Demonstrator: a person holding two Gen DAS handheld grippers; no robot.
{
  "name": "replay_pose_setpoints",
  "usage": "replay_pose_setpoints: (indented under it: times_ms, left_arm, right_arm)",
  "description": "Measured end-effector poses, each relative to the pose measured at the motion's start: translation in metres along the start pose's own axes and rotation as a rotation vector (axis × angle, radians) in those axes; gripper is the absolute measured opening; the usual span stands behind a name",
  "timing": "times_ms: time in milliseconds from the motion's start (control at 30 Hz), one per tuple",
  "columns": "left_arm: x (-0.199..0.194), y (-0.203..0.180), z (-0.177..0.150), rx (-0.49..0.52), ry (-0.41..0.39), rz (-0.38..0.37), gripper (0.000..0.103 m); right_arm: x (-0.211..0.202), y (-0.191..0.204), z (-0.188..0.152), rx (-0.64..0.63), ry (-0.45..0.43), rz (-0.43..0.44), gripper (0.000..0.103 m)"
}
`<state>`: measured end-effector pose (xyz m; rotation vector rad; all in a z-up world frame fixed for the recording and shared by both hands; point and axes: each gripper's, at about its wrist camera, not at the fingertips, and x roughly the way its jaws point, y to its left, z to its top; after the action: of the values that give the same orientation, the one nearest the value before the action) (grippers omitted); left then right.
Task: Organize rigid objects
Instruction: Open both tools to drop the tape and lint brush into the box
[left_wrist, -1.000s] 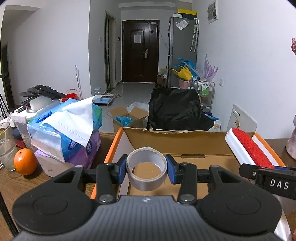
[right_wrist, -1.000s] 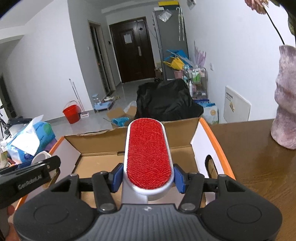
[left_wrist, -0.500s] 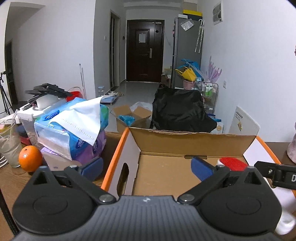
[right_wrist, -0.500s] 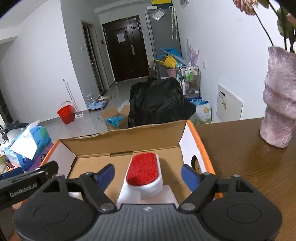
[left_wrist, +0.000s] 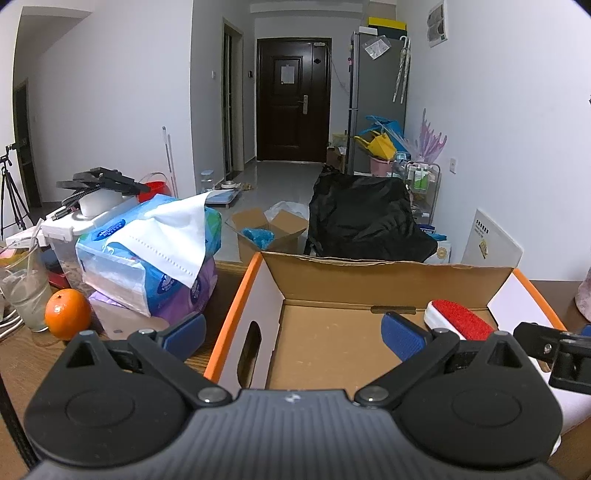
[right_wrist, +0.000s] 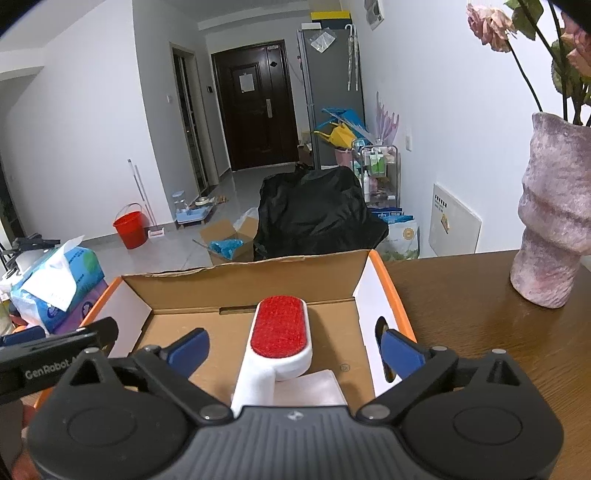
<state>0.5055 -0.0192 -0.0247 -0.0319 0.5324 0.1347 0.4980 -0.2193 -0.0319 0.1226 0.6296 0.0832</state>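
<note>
Grippers, left (left_wrist: 293, 334) and right (right_wrist: 291, 347), gape above box (right_wrist: 395, 295); brush (right_wrist: 279, 338) lies released inside.

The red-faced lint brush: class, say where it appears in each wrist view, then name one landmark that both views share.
Left wrist view: the lint brush sits at lower right, inside the cardboard box, beyond the right fingertip.
Right wrist view: lower centre, in the box between the spread fingers, touching neither.
Shared landmark: the dark door at the hall's far end.

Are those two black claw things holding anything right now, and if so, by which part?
Nothing is held. The left hand-held gripper is open and empty. The right hand-held gripper has just been opening; the lint brush lies between its pads, untouched, in the cardboard box.
</note>
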Motion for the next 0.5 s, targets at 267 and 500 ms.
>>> replay_pose_setpoints:
  times_ms: [267, 500]
  left_arm:
    - [-0.012, -0.004, -0.002, 0.022, -0.021, 0.000, 0.103]
    - [-0.025, 0.002, -0.004, 0.026, -0.037, -0.006, 0.103]
  right_arm:
    - [-0.011, 0.001, -0.005, -0.021, -0.017, -0.010, 0.103]
    - [-0.024, -0.001, -0.009, -0.042, -0.039, -0.018, 0.103]
